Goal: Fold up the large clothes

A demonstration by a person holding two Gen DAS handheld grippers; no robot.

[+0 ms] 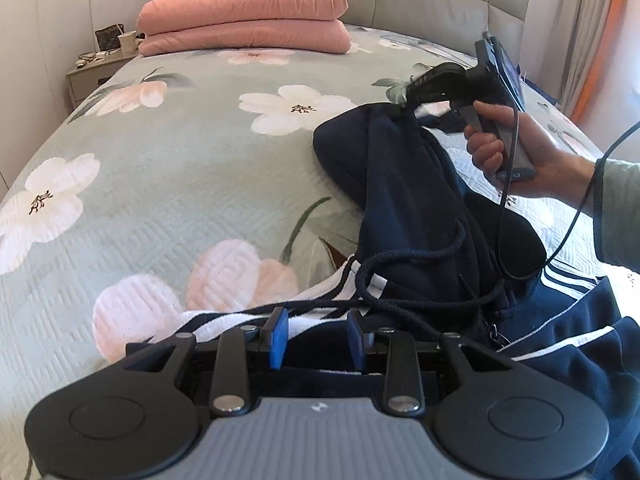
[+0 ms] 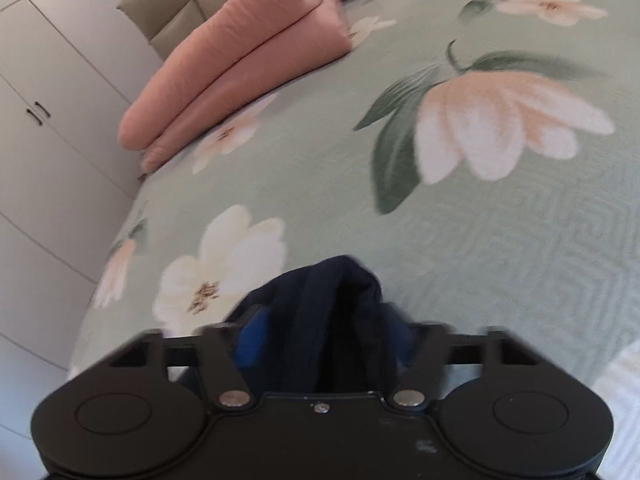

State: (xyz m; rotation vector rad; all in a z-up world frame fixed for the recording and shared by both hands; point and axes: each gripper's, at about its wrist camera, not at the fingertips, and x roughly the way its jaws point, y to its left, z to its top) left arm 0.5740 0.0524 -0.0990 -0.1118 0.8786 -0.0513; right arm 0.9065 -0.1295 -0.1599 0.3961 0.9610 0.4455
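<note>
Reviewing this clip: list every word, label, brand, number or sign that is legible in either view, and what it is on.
No legible text in either view.
Small pale mark on the left tongs' grey body: too small to read.
Patterned brown bag on the nightstand: print too small to read.
Paper cup beside it: no readable print.
Screen on the right tongs, which grip the navy garment: seen edge-on, unreadable.

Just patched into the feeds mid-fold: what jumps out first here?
The navy hoodie stands out, pulled up off the floral bedspread by the right hand-held gripper, shut on a bunch of its fabric. The left hand-held gripper sits open over the white-striped part near the bed's front. A folded pink quilt lies by the headboard.
</note>
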